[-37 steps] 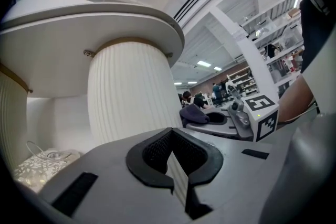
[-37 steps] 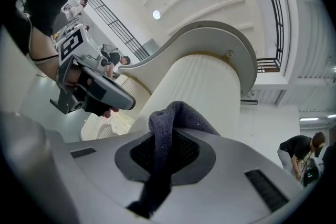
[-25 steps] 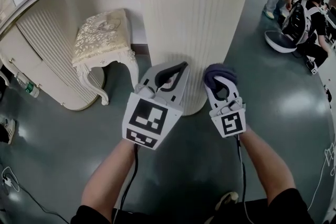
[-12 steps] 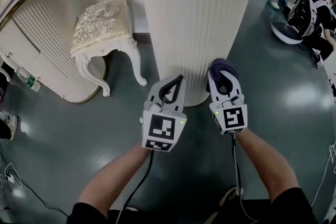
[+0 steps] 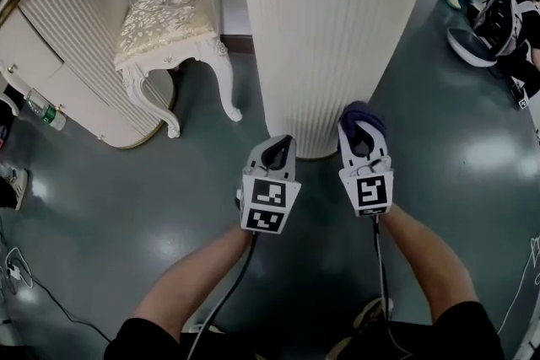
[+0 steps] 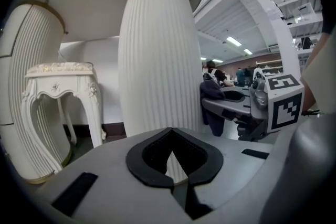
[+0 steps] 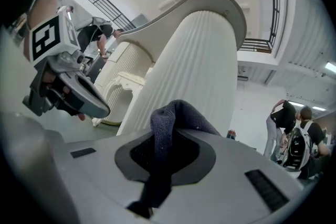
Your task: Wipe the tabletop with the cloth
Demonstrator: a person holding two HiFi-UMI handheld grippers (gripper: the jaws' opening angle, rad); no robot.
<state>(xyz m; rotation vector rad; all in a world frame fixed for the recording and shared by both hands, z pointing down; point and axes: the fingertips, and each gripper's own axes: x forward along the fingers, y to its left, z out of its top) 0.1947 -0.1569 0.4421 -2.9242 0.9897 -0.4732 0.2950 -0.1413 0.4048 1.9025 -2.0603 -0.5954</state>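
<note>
My right gripper (image 5: 363, 118) is shut on a dark blue cloth (image 5: 364, 109), which bunches out past its jaws and hangs down between them (image 7: 178, 113). My left gripper (image 5: 281, 143) is beside it on the left, shut with nothing in it. Both are held low, just in front of the foot of the table's white ribbed pedestal (image 5: 329, 29). In the left gripper view I see only the underside of the white tabletop (image 6: 94, 2), high above the jaws. In that view the right gripper with the cloth (image 6: 212, 99) shows at the right.
An ornate cream stool (image 5: 169, 17) stands left of the pedestal, next to a second ribbed white piece (image 5: 59, 38) with a plastic bottle (image 5: 42, 110) at its foot. People (image 5: 498, 4) are at the far right. A cable (image 5: 17, 282) lies on the grey floor at the left.
The left gripper has moved right, closer to the right gripper. The view has tipped down, so the tabletop rim has left the head view. The cloth stays in the right gripper.
</note>
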